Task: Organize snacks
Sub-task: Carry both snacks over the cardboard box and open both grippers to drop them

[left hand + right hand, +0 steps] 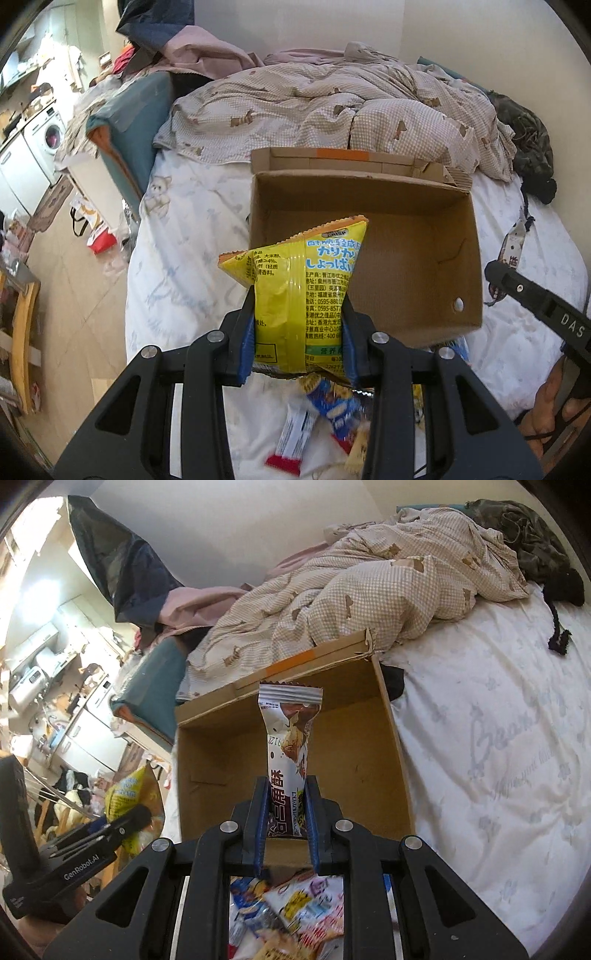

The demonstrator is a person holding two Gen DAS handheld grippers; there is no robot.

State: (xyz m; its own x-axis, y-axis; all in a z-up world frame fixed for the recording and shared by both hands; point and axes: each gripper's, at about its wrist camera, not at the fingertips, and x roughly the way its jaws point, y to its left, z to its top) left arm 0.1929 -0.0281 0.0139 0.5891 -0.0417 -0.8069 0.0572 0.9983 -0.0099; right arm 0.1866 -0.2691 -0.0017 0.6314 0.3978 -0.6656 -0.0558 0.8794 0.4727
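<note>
**Now both grippers are holding a snack before the open box**

Closest to you, a loose pile of snack packets (295,915) is lying on the white bed sheet (498,757), right under both tools. Your left gripper (299,332) is pinching a yellow snack bag (295,291) between its blue pads; the bag is standing upright, and its top corner is overlapping the front edge of the cardboard box (424,258). Your right gripper (286,823) is clamping a slim white and brown snack bar (290,746), which is pointing up in front of the same box. In the left wrist view, your right hand (546,413) is showing at the lower right edge, wrapped around its tool.

Just behind the snacks, the box is sitting open on the sheet, and nothing is showing inside it. Further back, a checked blanket (332,99) is lying crumpled across the bed, touching the rear flap of the box. At the far left, a washing machine (48,140) is standing in the next room.
</note>
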